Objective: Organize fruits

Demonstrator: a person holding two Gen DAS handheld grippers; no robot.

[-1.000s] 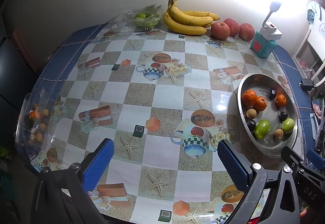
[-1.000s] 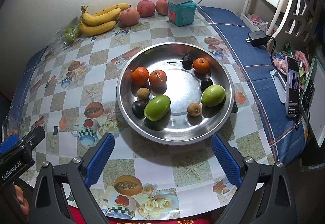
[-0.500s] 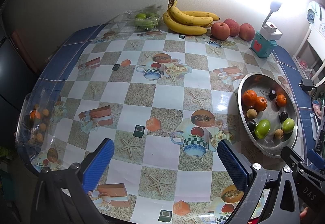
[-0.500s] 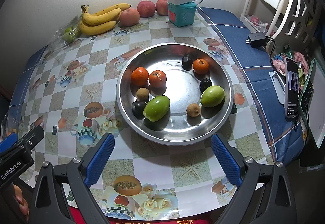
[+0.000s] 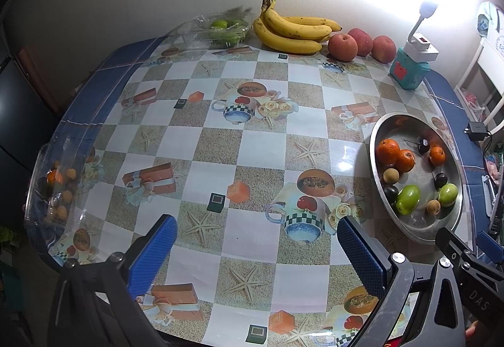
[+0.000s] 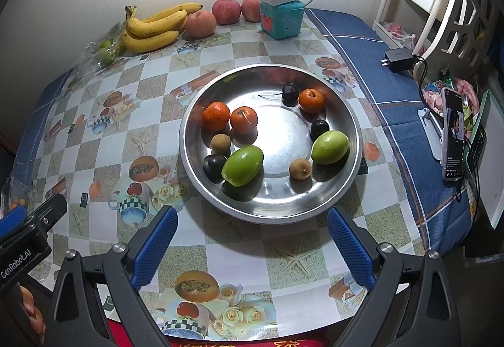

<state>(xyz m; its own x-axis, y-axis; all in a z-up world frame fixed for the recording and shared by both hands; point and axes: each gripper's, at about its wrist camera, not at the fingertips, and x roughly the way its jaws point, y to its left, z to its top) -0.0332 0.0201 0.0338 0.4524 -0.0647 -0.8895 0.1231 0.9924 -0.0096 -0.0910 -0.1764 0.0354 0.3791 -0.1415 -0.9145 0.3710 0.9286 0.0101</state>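
Observation:
A steel bowl (image 6: 340,199) (image 5: 378,133) sits on the patterned table and holds three oranges (image 6: 215,116), two green fruits (image 6: 242,166), dark plums (image 6: 213,167) and small brown fruits (image 6: 300,168). My right gripper (image 6: 252,218) is open and empty, just in front of the bowl's near rim. My left gripper (image 5: 256,225) is open and empty over the table's middle, left of the bowl. Bananas (image 5: 293,29) (image 6: 154,25) and three apples (image 5: 342,46) (image 6: 226,11) lie by the far wall.
A clear tray of green fruit (image 5: 220,29) stands at the back left. A clear tray with small orange fruits (image 5: 53,186) sits at the left edge. A teal box with a lamp (image 6: 282,18) is at the back. A charger (image 6: 398,59) and phone (image 6: 453,133) lie to the right.
Nothing has visibly changed; both grippers stay open and nearly still.

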